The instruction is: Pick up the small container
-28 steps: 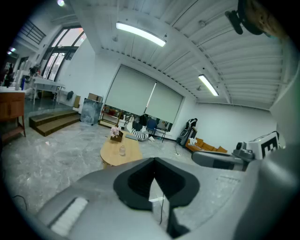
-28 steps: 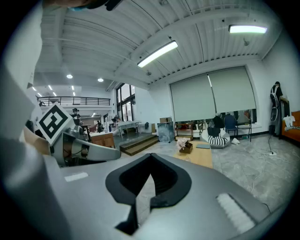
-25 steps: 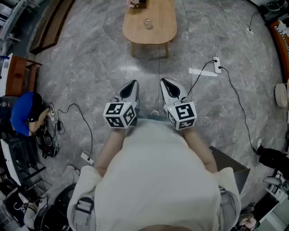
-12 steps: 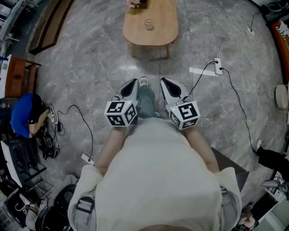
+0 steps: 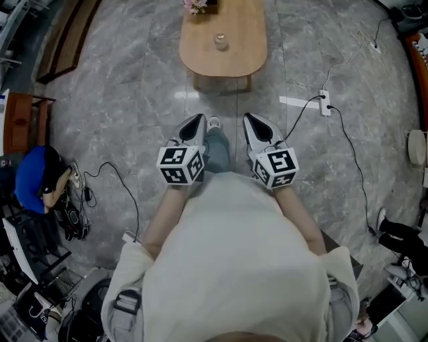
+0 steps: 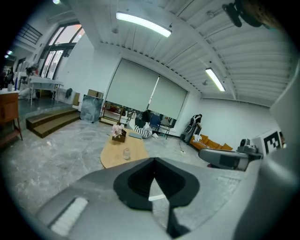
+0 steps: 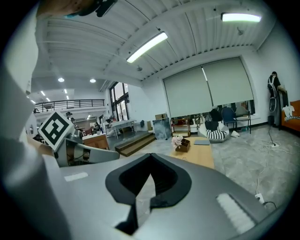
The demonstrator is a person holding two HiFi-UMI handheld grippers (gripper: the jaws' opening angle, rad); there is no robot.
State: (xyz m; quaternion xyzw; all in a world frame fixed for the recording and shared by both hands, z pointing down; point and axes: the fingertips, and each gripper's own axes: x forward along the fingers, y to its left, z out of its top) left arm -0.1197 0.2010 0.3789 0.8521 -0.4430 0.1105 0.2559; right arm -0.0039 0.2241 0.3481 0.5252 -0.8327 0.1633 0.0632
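The left gripper (image 5: pixel 194 125) points toward twelve o'clock with its jaws pressed together on nothing, and the person's shoe (image 5: pixel 213 123) is planted forward just at its three o'clock. Dead ahead at twelve o'clock, the small container (image 5: pixel 221 41) stands upright on the low wooden table (image 5: pixel 244 57), flowers (image 5: pixel 196 5) at its eleven o'clock. The table has drawn nearer than a second ago, so the walk-up is under way, though the container looks well out of reach. The right gripper (image 5: pixel 253 122) is likewise closed and empty, so one of them has to open before any grasp.
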